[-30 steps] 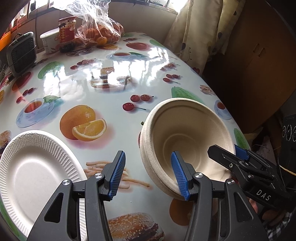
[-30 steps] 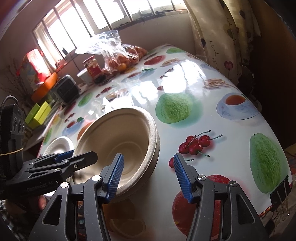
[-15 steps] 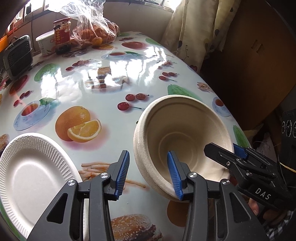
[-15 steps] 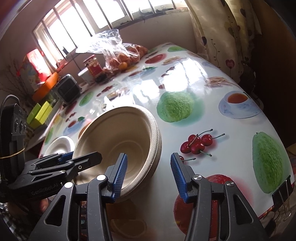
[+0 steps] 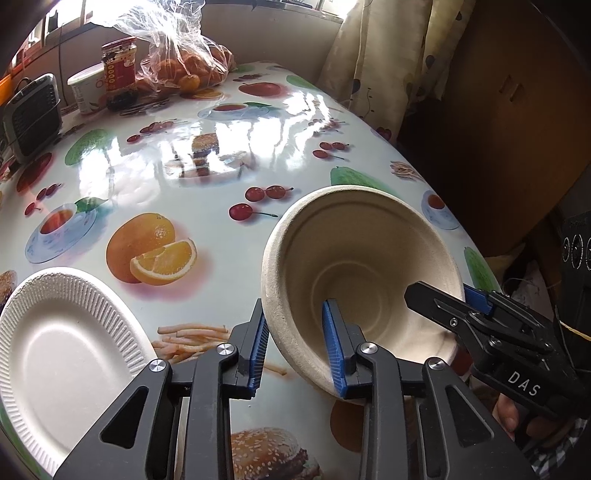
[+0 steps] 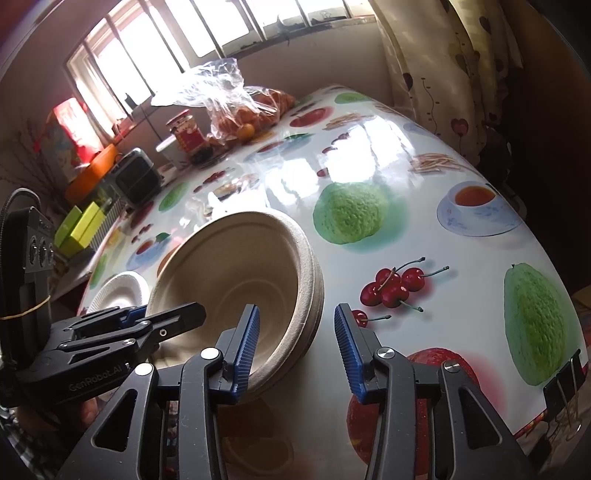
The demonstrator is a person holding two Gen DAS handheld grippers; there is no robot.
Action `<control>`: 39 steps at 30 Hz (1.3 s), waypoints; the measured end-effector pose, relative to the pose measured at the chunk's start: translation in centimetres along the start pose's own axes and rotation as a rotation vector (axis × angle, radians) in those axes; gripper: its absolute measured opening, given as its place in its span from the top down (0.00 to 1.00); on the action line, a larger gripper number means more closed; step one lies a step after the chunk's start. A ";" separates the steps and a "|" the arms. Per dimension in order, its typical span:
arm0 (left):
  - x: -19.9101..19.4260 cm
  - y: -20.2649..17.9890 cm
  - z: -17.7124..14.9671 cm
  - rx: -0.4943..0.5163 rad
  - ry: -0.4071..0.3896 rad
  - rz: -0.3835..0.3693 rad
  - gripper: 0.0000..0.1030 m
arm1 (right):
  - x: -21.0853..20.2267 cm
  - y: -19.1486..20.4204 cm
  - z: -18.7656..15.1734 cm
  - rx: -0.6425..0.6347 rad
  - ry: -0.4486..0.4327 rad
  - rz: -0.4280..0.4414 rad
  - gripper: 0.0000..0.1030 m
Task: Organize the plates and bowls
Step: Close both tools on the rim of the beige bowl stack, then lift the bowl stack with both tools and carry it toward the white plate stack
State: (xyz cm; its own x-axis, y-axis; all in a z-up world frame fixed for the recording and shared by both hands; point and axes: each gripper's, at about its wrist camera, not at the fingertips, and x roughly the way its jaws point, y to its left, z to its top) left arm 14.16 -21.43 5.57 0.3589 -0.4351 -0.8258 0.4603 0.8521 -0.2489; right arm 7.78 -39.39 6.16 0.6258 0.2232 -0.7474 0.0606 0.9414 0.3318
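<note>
Fruit-print table: paper plate, jar, orange bag.

Daylight from the far window throws white glare across the glossy tabletop. Panes blow out; right side dim. Sharp focus; fisheye bends the edges, corners black.

Right tongs, closing, straddle the tilted bowls' rim at lower centre. Left tongs reach in from lower left.

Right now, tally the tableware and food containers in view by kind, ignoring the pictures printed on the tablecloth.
White paper plate: 1
Beige bowl stack: 1 (bowls inside not countable)
Red-labelled jar: 1
White tub: 1
Bag of oranges: 1
Total: 5
</note>
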 end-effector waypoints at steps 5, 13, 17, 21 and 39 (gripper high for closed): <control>0.1 0.0 0.0 0.002 0.000 0.000 0.74 | 0.0 0.2 0.0 -0.007 0.007 0.003 0.69; 0.0 0.0 0.0 0.003 0.000 0.001 0.74 | 0.0 0.3 0.0 -0.006 0.007 0.004 0.69; -0.1 0.0 0.0 0.005 -0.002 0.002 0.74 | 0.0 0.2 0.0 -0.004 0.008 0.004 0.70; -0.1 0.0 0.0 0.006 0.000 0.004 0.74 | 0.0 0.1 0.1 -0.004 0.008 0.004 0.70; -0.3 -0.1 0.0 0.009 -0.003 0.007 0.74 | 0.0 0.0 0.1 -0.006 0.007 0.003 0.70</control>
State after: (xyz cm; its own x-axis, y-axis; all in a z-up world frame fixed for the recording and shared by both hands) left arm 13.95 -21.37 5.85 0.3642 -0.4301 -0.8261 0.4654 0.8523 -0.2385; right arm 7.87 -39.39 6.26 0.6201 0.2276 -0.7508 0.0540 0.9424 0.3302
